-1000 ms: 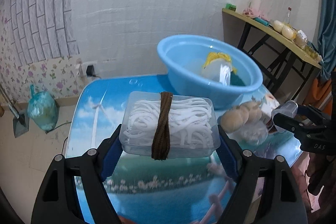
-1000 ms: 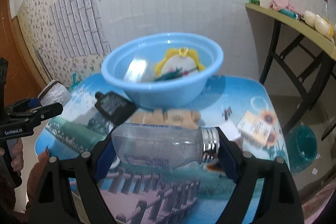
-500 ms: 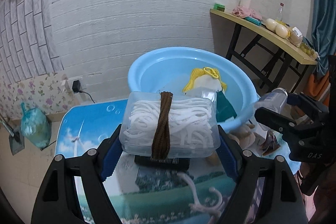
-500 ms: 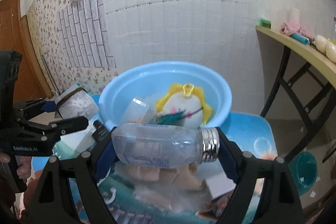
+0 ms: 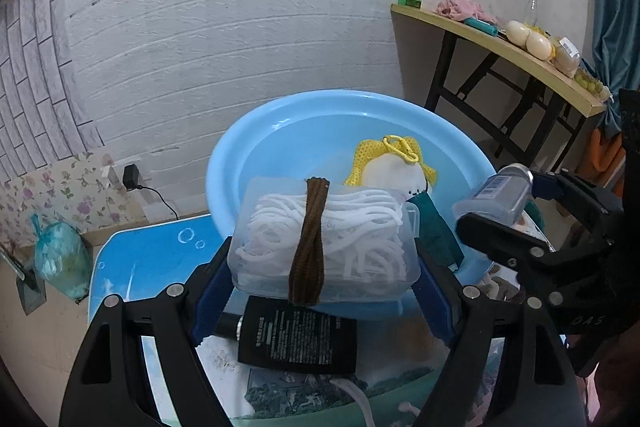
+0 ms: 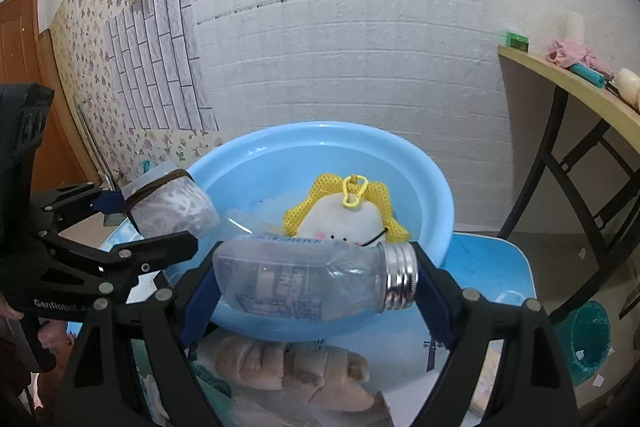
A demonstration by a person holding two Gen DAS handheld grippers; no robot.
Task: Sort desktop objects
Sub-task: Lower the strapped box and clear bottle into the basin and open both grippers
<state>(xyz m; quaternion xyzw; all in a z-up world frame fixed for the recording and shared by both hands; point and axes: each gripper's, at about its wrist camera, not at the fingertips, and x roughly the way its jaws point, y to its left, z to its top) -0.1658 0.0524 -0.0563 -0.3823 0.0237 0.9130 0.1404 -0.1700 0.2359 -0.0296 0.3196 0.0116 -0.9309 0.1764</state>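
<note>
Over the near rim of the blue basin (image 5: 280,131) I have both grippers raised, each carrying a load. My left gripper (image 5: 324,275) is clamped on a clear plastic box (image 5: 328,247), its blue pads pressing the two short ends; the box is packed with white cord and banded across the middle by a brown strap (image 5: 306,243). It hangs level just above the basin's front edge, partly over the bowl. My right gripper (image 6: 316,287) is closed on a clear bottle (image 6: 304,283) lying crosswise between its fingers, the silver threaded neck (image 6: 400,281) pointing right. The bottle sits in front of the basin's near wall and slightly above its rim.

Inside the basin rests a white plush with a yellow mesh hood (image 6: 344,211) and a yellow clip. Below the basin, on the printed tabletop (image 5: 160,243), a black tube (image 5: 296,341) lies flat under the box. Nearer the right gripper, a tan plush piece (image 6: 288,371) lies against the basin's base.
</note>
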